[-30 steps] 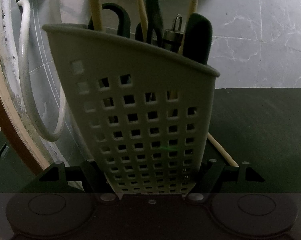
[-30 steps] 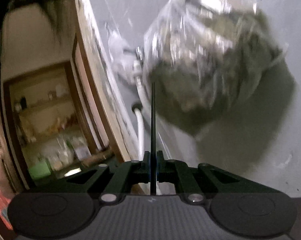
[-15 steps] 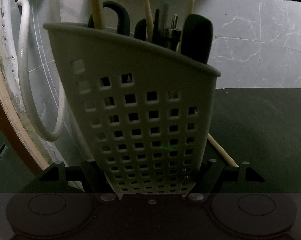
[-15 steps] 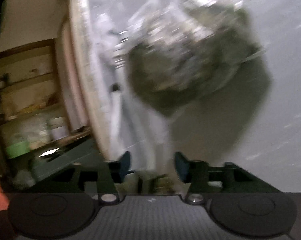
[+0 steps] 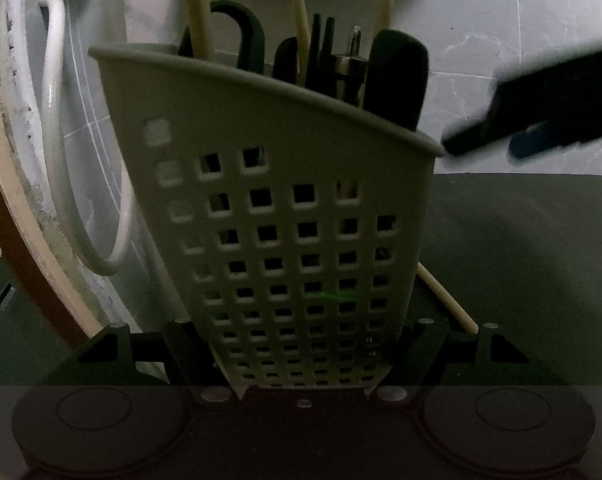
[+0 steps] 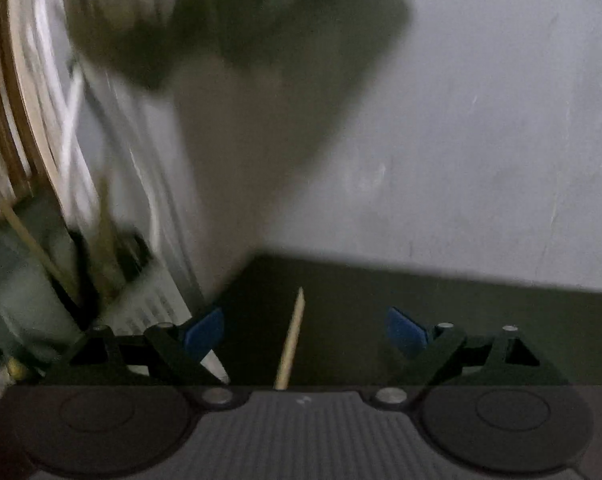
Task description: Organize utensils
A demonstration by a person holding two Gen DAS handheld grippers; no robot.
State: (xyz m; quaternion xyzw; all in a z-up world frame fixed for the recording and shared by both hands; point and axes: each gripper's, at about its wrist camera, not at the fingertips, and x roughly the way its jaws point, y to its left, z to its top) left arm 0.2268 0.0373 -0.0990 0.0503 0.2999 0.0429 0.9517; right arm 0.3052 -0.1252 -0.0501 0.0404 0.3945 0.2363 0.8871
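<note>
A grey perforated utensil holder [image 5: 301, 208] fills the left wrist view, with my left gripper [image 5: 305, 344] shut on its lower end. Wooden sticks [image 5: 299, 20], black handles [image 5: 397, 80] and thin black rods [image 5: 321, 52] stand in it. My right gripper [image 6: 305, 334] points down at the dark mat [image 6: 461, 308]. Its jaws are opening, blue pads [image 6: 407, 336] far apart. A loose wooden stick [image 6: 291, 344] lies on the mat between them, untouched. The holder [image 6: 41, 280] is a blur at its left. The right gripper [image 5: 541, 120] shows blurred beside the holder's rim.
A white hose [image 5: 53, 120] loops by a wooden frame [image 5: 5, 220] on the left. A plastic bag with dark contents [image 6: 221, 20] hangs on the grey marble wall [image 5: 501, 20]. Another wooden stick [image 5: 445, 300] lies on the mat behind the holder.
The right gripper let go of a thin black utensil, which now stands in the holder. It opened wide, tipped down toward the mat and came into the left wrist view. The left gripper stayed still.
</note>
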